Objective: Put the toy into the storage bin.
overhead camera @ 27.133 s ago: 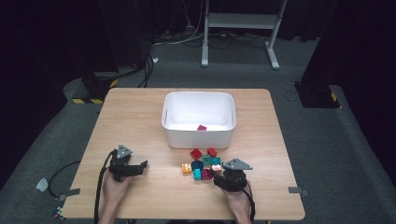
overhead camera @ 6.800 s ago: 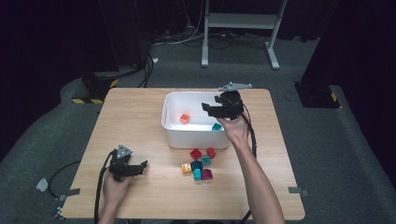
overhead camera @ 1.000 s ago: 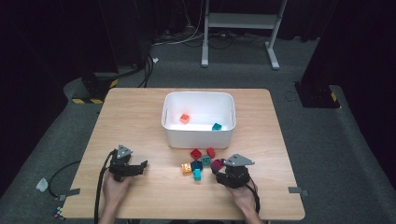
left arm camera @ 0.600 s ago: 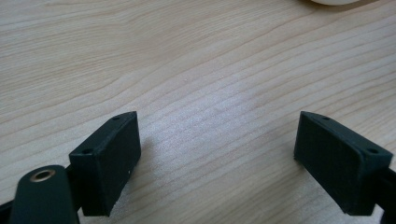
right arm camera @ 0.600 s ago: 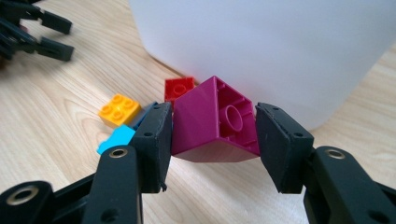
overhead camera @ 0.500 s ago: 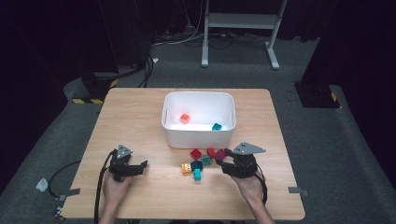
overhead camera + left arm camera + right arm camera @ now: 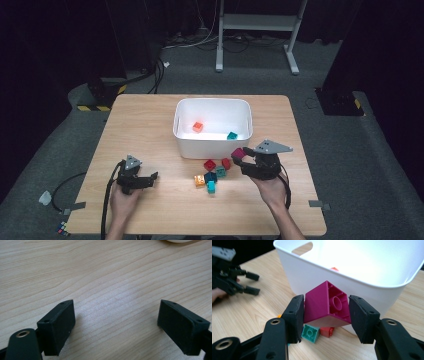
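Lifting off the table since a moment ago, the right gripper [image 7: 243,159] clamps a magenta block [image 7: 327,305], bound for the white bin [image 7: 186,141]; the left gripper [image 7: 120,325] gapes empty.

No readable text, label, brand, number or sign is showing anywhere in these views. The magenta brick [image 7: 327,305] is presenting plain moulded faces with nothing legible on them. The white bin [image 7: 212,137] is carrying no print on its walls. The yellow-and-black striped markings [image 7: 102,107] on the floor are a pattern only, bearing no words. The small coloured item [image 7: 61,230] at the counter's near left corner is too small for anything on it to be made out.
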The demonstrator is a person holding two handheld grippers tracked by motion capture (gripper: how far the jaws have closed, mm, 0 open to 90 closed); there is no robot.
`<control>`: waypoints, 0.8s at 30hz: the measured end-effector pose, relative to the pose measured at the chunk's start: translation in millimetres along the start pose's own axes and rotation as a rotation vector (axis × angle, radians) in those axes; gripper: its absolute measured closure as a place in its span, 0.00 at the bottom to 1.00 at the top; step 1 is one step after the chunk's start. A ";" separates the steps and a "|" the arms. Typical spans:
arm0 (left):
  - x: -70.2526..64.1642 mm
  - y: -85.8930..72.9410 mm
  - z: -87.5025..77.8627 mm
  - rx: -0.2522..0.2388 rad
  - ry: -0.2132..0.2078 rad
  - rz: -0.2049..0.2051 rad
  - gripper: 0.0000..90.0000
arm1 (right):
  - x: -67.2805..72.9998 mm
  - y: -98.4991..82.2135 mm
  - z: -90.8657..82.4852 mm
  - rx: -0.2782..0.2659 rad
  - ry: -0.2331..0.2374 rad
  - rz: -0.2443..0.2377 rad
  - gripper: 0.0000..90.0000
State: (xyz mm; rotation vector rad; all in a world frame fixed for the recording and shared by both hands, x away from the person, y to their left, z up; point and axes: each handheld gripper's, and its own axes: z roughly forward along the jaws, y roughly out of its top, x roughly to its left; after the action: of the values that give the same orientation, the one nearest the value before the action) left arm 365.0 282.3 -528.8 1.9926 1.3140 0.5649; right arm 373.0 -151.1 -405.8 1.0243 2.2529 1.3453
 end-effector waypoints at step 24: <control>0.0 0.0 0.0 0.000 0.000 -0.002 0.16 | -18.7 46.9 -5.2 -0.064 0.001 0.045 0.53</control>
State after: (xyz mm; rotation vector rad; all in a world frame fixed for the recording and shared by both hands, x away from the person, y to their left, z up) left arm 365.0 282.3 -528.8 1.9909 1.3158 0.5644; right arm 402.3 -153.9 -364.3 1.0581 2.1851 1.4264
